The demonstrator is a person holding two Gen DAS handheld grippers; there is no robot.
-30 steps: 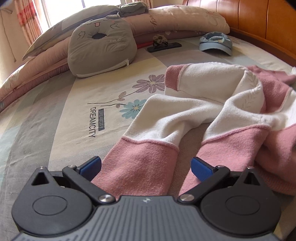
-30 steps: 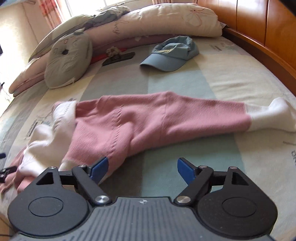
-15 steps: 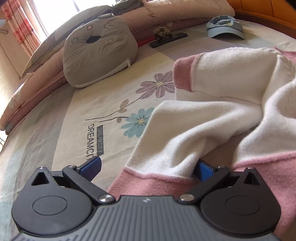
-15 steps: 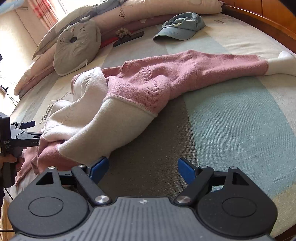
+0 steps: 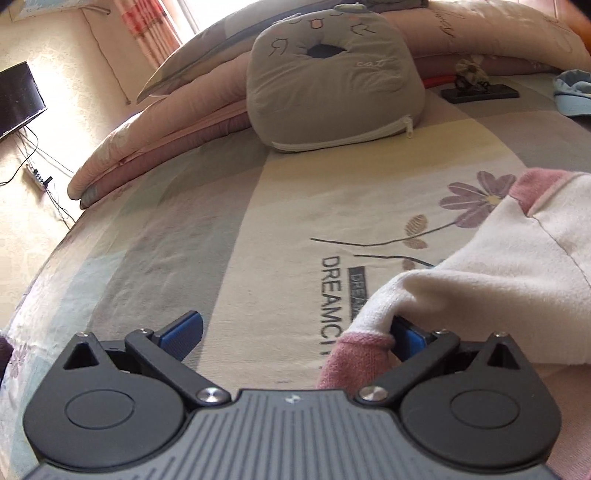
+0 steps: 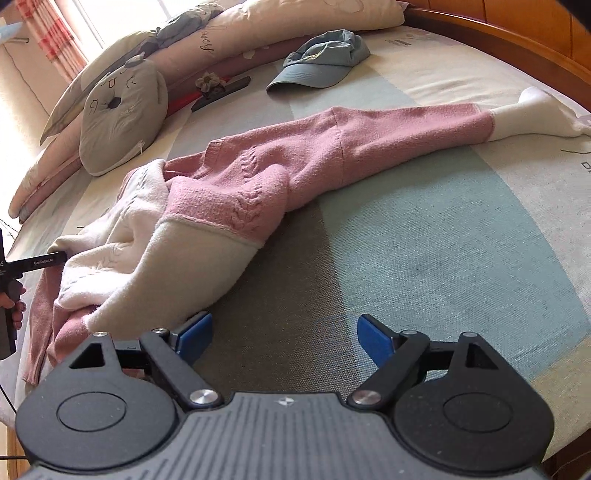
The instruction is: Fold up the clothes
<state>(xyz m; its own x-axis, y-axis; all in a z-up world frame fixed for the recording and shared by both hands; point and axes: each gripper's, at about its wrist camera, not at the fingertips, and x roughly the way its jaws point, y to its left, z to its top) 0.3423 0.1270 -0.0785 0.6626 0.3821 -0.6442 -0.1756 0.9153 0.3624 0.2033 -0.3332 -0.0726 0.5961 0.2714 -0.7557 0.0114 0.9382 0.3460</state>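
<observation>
While spread wide, left gripper (image 5: 293,334) fingers touch sweater (image 5: 491,273) | right gripper (image 6: 284,334) fingers wide, holding nothing

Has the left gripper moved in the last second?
Yes. The left gripper has swung left: against the grey cat cushion, now centred ahead, the sweater sits at its right finger.

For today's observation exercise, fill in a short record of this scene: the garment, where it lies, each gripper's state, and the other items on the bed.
garment: pink and white sweater, crumpled, one sleeve stretched out flat
surface: bed with patterned sheet
left gripper: open, sweater fabric draped over its right finger
right gripper: open, holding nothing, left finger beside the sweater's white hem
other items: blue cap, grey cat cushion, pillows at the head
fold progress: not yet folded
</observation>
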